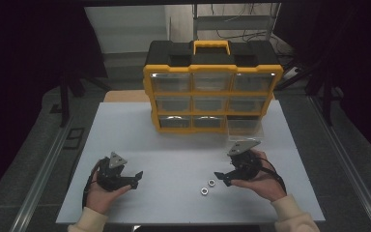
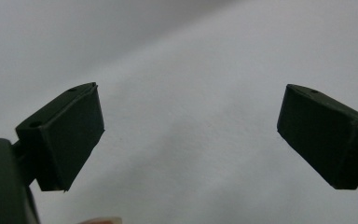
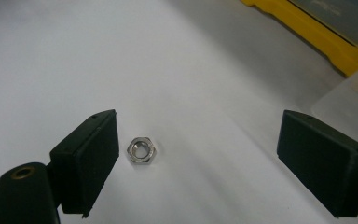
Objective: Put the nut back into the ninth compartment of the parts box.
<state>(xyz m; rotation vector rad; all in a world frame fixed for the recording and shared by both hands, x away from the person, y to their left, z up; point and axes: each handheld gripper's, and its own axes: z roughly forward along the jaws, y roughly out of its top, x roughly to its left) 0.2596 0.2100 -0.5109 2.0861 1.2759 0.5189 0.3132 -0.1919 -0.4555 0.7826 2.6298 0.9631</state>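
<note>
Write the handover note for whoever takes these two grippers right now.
Left gripper: open, holding nothing, low over the white table.
Right gripper: open, holding nothing, jaws spread beside a hex nut.
Two nuts lie on the table, the near one and the far one.
The organiser's bottom-right drawer is pulled out.
Done: drawer opened. Left: neither nut is picked up yet.

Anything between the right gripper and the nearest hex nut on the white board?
Nothing visible. The right gripper is open, and the hex nut lies flat on bare white board between its jaws, near the left one in its own view. A second nut lies beside it, apart, not in the path.
</note>
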